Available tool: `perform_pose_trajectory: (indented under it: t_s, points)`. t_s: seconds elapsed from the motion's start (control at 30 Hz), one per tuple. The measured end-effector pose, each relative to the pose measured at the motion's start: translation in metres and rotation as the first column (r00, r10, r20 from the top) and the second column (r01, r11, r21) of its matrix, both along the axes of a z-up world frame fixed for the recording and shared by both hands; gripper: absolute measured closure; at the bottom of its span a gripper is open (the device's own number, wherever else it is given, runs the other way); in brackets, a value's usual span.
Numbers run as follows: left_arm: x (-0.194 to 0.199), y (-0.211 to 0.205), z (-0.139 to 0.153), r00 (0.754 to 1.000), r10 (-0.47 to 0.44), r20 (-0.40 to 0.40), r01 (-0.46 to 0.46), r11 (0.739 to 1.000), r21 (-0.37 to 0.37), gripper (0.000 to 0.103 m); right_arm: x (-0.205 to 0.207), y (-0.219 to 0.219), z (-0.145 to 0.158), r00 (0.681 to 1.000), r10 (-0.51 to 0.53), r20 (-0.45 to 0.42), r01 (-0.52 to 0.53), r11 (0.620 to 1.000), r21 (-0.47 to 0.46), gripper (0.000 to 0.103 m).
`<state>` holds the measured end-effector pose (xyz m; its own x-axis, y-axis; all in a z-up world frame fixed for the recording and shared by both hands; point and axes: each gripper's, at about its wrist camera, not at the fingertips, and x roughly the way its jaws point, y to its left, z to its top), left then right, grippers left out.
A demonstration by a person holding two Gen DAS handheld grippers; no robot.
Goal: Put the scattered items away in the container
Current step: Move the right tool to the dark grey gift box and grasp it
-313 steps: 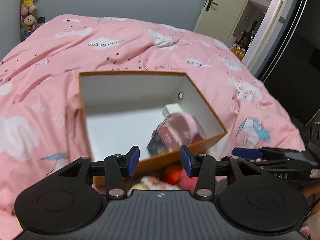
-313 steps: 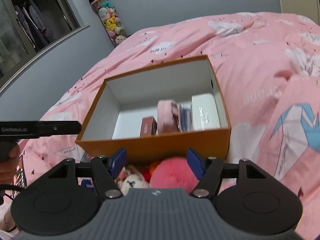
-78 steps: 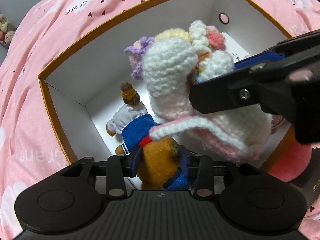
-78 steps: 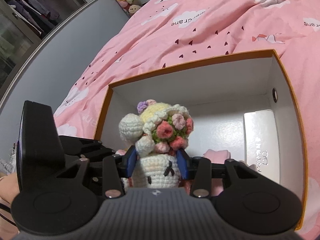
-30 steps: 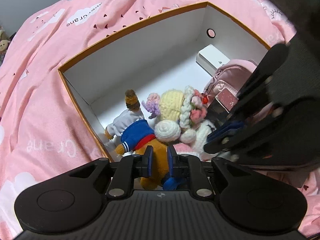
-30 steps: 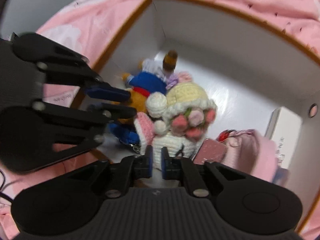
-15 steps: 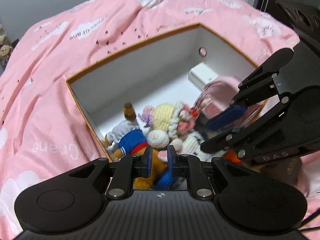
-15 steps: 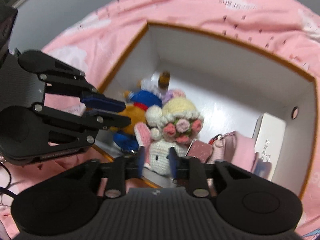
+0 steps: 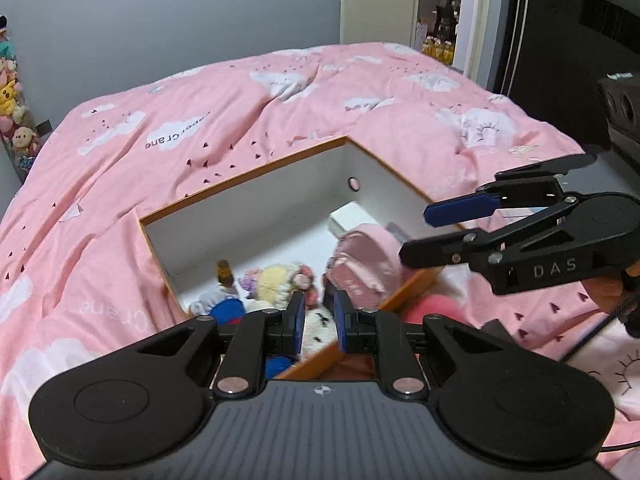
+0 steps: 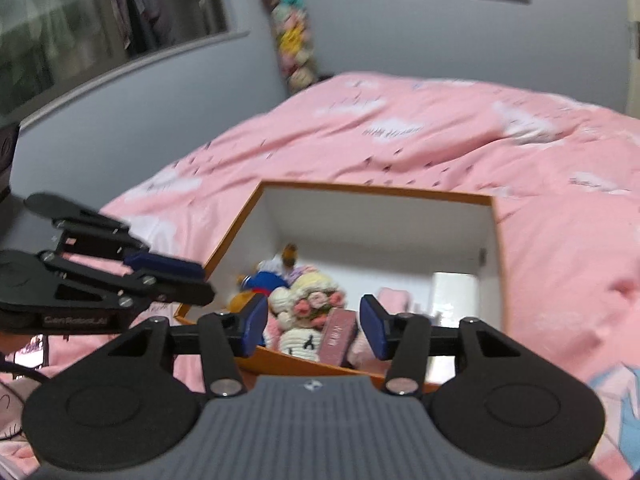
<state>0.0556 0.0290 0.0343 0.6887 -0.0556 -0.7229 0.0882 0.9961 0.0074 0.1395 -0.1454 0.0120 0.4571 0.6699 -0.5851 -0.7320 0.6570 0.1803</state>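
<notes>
Our left gripper (image 9: 319,322) tilts down, fingers together and empty; our right gripper (image 10: 313,330) has just been opening, nothing between its fingers, box (image 10: 376,190) ahead.

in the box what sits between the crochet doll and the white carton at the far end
In the right wrist view, a dark pink booklet-like pack leans by the crochet doll, then a pink pouch, then the white carton.
</notes>
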Motion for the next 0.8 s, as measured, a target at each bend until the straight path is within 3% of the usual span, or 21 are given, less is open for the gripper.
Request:
perform_pose_trajectory:
  t_s: [0.13, 0.33, 0.47, 0.6, 0.8]
  points:
    - [-0.012, -0.014, -0.006, 1.000, 0.008, 0.023, -0.008, 1.000, -0.008, 0.085, -0.015, -0.023, -0.008, 0.995, -0.096, 0.012, 0.096, 0.995, 0.041, 0.049]
    - [-0.017, -0.025, -0.036, 0.999, 0.010, -0.047, -0.014, 0.995, -0.097, 0.084, -0.023, -0.060, -0.040, 0.978, -0.186, -0.100, 0.186, 0.983, -0.010, 0.049]
    - [-0.019, -0.033, -0.060, 0.994, 0.008, -0.105, -0.022, 0.992, -0.125, 0.080, -0.024, -0.082, -0.067, 0.945, -0.251, -0.209, 0.239, 0.968, -0.078, 0.048]
    - [-0.018, -0.037, -0.077, 0.989, -0.002, -0.149, -0.021, 0.988, -0.154, 0.078, -0.023, -0.099, -0.091, 0.897, -0.288, -0.336, 0.276, 0.957, -0.083, 0.047]
    - [-0.017, -0.039, -0.090, 0.980, -0.002, -0.198, -0.033, 0.985, -0.171, 0.076, -0.025, -0.103, -0.116, 0.863, -0.273, -0.425, 0.254, 0.962, -0.104, 0.036]
